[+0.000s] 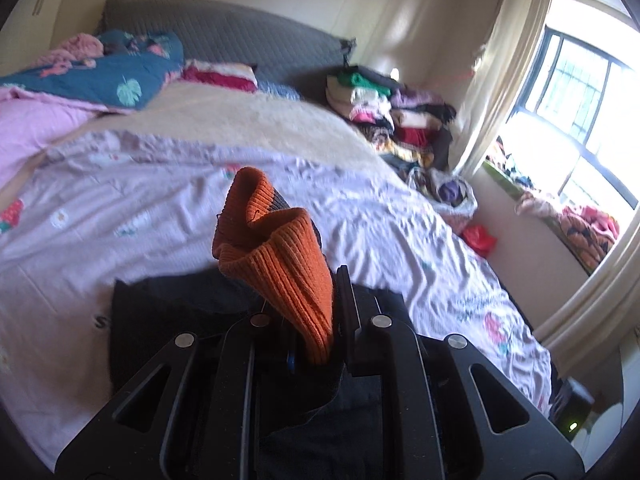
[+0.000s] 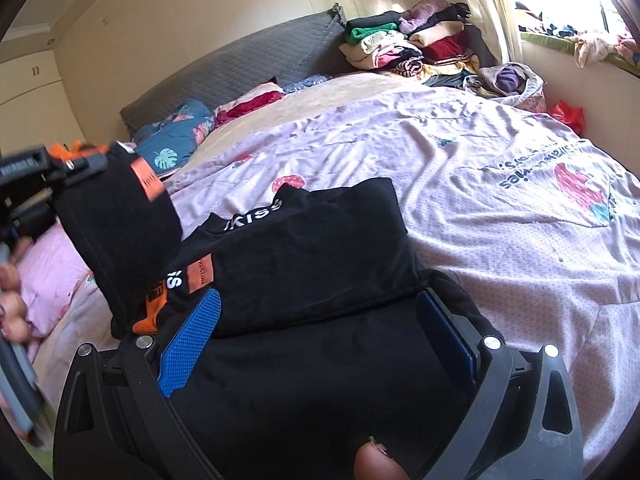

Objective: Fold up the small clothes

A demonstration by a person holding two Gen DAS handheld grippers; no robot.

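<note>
Folding is under way on one garment and is judged not yet complete. Nearest in the right wrist view, the right gripper (image 2: 316,340) stands with its blue pads (image 2: 192,328) wide apart; black cloth lies between them, but the pads do not press on it. The black garment (image 2: 320,248) lies on the bed (image 2: 500,220), already doubled over into a rough block with white lettering showing at its far left edge. At its left side, the left gripper (image 1: 320,320) is closed on the orange ribbed cuff (image 1: 276,248) and holds that sleeve lifted clear of the block. What remains, by judgement: lay the lifted sleeve onto the body, make the final fold, and set the piece aside. Farther off, at the far right corner of the bed, a stack of folded clothes (image 2: 408,44) stands near the window.
</note>
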